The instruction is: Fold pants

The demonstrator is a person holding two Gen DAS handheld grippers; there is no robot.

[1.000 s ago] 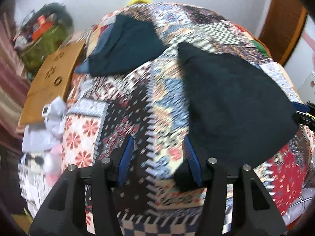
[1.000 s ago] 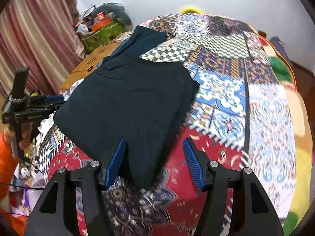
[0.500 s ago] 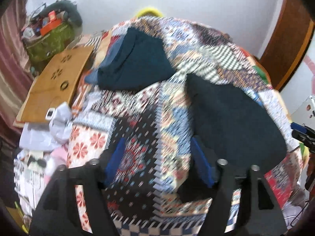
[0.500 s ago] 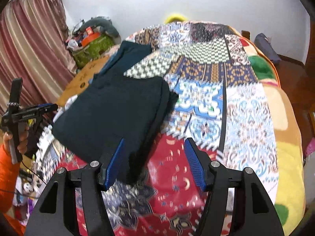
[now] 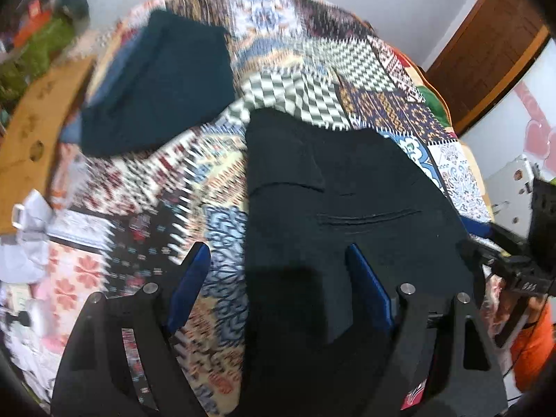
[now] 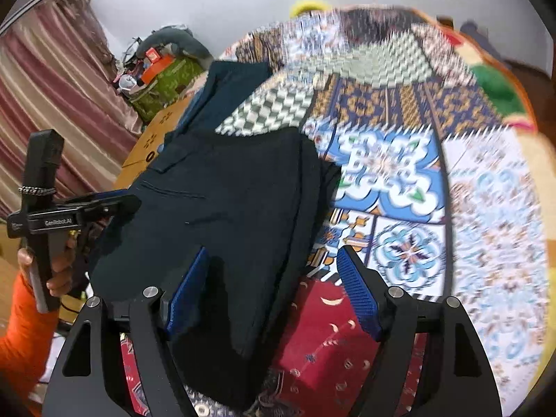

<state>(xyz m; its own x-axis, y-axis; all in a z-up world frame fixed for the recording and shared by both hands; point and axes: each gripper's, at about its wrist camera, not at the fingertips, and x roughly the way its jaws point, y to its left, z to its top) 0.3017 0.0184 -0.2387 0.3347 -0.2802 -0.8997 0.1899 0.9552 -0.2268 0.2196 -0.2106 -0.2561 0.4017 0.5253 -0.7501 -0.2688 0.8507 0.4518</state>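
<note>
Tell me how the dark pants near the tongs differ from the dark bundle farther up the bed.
The near pants look almost black; the far bundle looks dark teal-blue. The near pants lie flat and broad, with a pocket slit showing; the far bundle looks more compact, with a lighter blue layer showing at its edge. The near pants lie in front of both tongs; the far bundle sits toward the bed's far side. Both rest on the patchwork bedspread.
</note>
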